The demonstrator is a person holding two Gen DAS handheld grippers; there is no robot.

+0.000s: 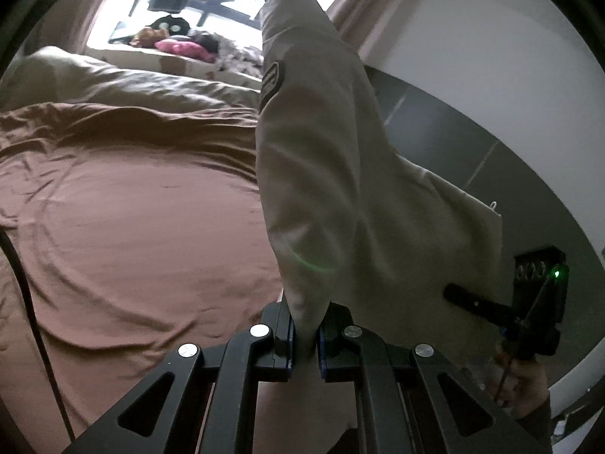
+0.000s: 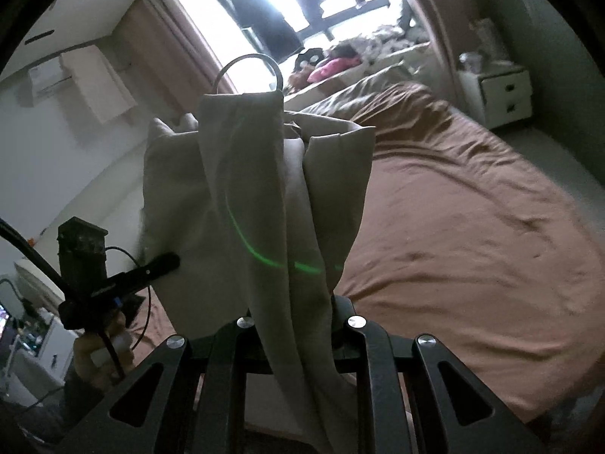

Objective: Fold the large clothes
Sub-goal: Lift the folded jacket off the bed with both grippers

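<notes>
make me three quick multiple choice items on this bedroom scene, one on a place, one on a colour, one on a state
1. Where is the white bedside cabinet?
A. beyond the bed's far side
B. under the window
C. on the bed

2. What colour is the wrinkled bed sheet?
A. blue
B. brown
C. white

3. What is the left gripper doing?
A. open over the sheet
B. holding a pillow
C. clamped on the pale beige garment

Answers: 1 A, the right wrist view shows it on the floor past the bed's edge. 2 B, both views show brown fabric. 3 C, the garment's cloth sits pinched between the pads.
</notes>
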